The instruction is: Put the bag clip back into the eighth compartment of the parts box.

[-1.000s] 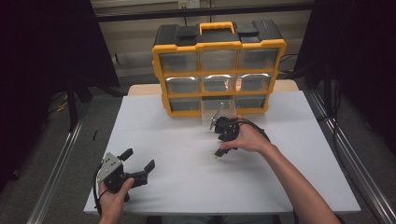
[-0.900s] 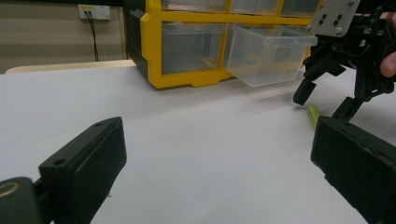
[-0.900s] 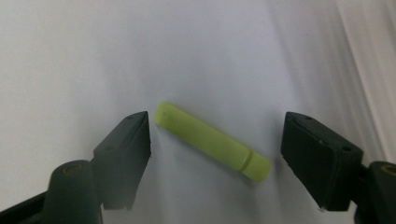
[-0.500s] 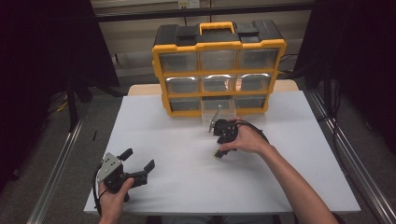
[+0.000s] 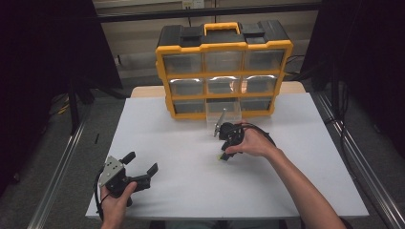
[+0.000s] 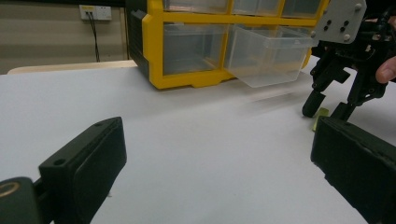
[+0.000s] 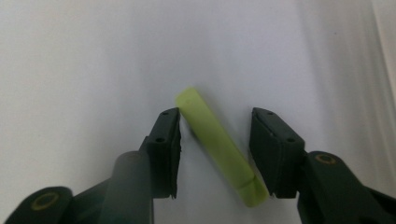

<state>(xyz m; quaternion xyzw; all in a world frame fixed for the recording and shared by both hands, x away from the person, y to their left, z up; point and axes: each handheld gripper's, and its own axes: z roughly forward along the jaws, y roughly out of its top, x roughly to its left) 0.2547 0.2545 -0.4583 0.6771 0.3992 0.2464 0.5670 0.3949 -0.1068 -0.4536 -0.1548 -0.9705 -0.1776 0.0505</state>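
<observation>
Yellow-green stick [image 7: 218, 153] lies flat on the white table [image 5: 191, 143], slanted between the jaws of the right gripper [image 7: 215, 154]. Jaws parted, one on each side, not clamped; whether they touch it is unclear. Just behind, a clear drawer [image 6: 268, 53] juts from the yellow organizer [image 5: 224, 71]. Left gripper [image 5: 142, 169] rests near the front edge, well apart, jaws wide.
</observation>
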